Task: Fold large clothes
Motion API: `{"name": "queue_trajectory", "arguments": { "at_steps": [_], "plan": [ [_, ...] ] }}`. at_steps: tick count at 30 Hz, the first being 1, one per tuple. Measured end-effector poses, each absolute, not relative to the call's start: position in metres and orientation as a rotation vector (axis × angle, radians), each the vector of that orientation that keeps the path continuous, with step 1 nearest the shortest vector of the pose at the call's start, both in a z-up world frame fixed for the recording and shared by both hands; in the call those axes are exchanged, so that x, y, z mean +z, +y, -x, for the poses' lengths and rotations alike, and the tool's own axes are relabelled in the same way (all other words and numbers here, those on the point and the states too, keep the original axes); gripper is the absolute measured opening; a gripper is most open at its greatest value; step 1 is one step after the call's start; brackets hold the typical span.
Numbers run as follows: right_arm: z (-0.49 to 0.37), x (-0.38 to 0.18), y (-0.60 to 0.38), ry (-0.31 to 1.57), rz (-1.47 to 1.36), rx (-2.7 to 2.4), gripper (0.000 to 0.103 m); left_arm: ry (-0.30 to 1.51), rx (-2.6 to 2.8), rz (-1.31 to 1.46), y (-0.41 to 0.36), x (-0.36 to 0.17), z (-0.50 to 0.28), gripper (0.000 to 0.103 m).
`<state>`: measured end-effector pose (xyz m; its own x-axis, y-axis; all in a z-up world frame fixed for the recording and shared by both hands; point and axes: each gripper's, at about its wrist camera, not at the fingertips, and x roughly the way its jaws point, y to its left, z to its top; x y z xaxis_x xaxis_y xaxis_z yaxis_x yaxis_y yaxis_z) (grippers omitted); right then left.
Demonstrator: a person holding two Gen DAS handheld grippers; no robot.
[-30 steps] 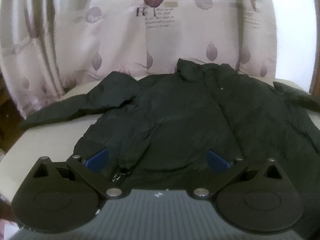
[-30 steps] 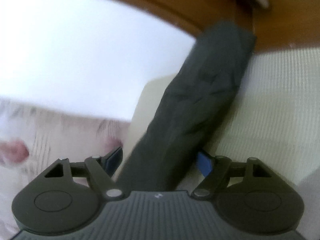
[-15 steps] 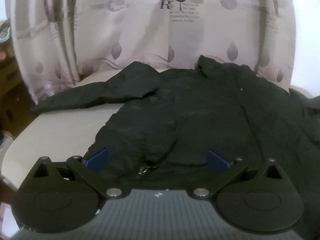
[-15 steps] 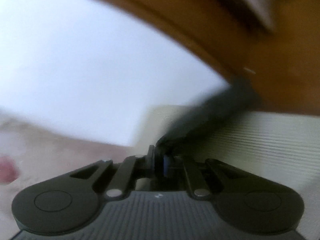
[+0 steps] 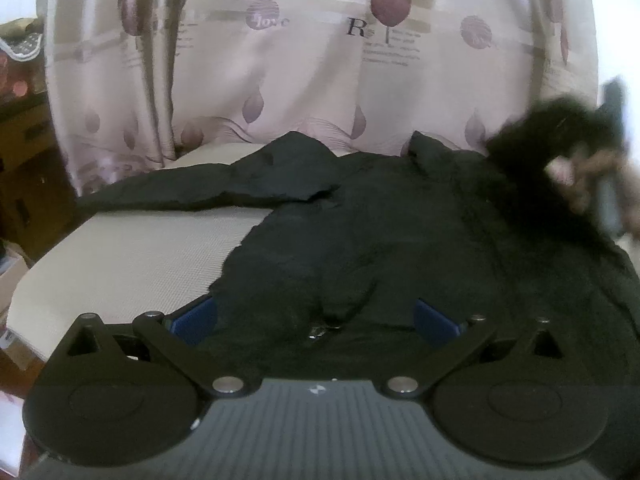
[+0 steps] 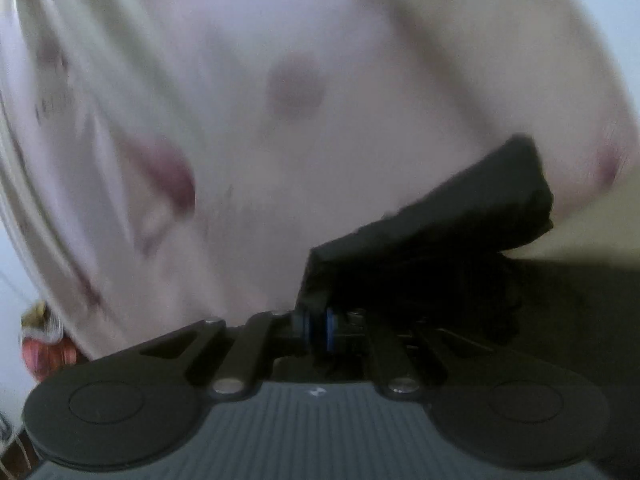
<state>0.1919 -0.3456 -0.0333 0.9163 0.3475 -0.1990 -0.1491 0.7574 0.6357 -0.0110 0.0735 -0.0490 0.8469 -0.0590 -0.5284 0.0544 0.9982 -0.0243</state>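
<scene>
A large black jacket (image 5: pixel 400 240) lies spread front-up on a cream cloth-covered surface (image 5: pixel 132 256), its left sleeve (image 5: pixel 208 194) stretched out to the left. My left gripper (image 5: pixel 316 320) is open and empty, its blue pads over the jacket's bottom hem near the zipper pull (image 5: pixel 320 330). My right gripper (image 6: pixel 316 330) is shut on the jacket's right sleeve (image 6: pixel 448 216) and holds it lifted. In the left wrist view that raised sleeve (image 5: pixel 548 148) shows as a blurred dark mass at the far right.
A pink patterned curtain (image 5: pixel 304 60) hangs right behind the surface. Wooden furniture (image 5: pixel 24 152) stands at the far left. The surface's left edge (image 5: pixel 36 280) drops off beside the bare cloth.
My right gripper has closed on the right sleeve and swung it up and over toward the jacket body. My left gripper has drawn back a little, staying open.
</scene>
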Motion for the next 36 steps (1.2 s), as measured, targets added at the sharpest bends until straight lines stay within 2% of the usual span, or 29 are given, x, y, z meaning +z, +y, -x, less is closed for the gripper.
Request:
{"name": "queue_trajectory", "arguments": {
  "at_steps": [3,5,8,10,11,12,13,21,25,28,36],
  "plan": [
    [-0.217,-0.072,-0.286,0.440,-0.514,0.258,0.007,0.559,-0.058,0.035,0.083,-0.049,0.011,0.103],
    [-0.221,-0.090,-0.257,0.513,-0.402,0.253,0.011,0.553,-0.054,0.041,0.088,-0.050,0.012,0.103],
    [-0.213,-0.100,-0.233,0.534,-0.187,0.217,0.015,0.546,-0.048,0.041,0.095,-0.051,0.013,0.103],
    [-0.203,-0.098,-0.215,0.533,0.002,0.184,0.036,0.549,-0.048,0.055,0.099,-0.053,0.012,0.103],
    [-0.196,-0.098,-0.210,0.520,0.068,0.166,0.043,0.549,-0.047,0.066,0.102,-0.053,0.012,0.103],
    [-0.190,-0.096,-0.207,0.498,0.104,0.158,0.058,0.551,-0.047,0.078,0.104,-0.054,0.012,0.103],
    [-0.184,-0.092,-0.209,0.479,0.121,0.145,0.069,0.553,-0.048,0.087,0.105,-0.054,0.011,0.103],
    [-0.187,-0.072,-0.238,0.458,0.023,0.020,0.072,0.554,-0.051,0.112,0.116,-0.055,0.011,0.103],
    [-0.182,-0.066,-0.196,0.339,0.225,0.129,0.073,0.555,-0.037,0.117,0.121,-0.052,0.013,0.103],
    [-0.174,-0.074,-0.163,0.343,0.329,0.337,0.073,0.554,-0.025,0.131,0.128,-0.049,0.017,0.103],
    [-0.121,-0.074,-0.182,0.354,0.204,0.365,0.077,0.533,0.008,0.121,0.141,-0.044,0.023,0.103]
  ]
}}
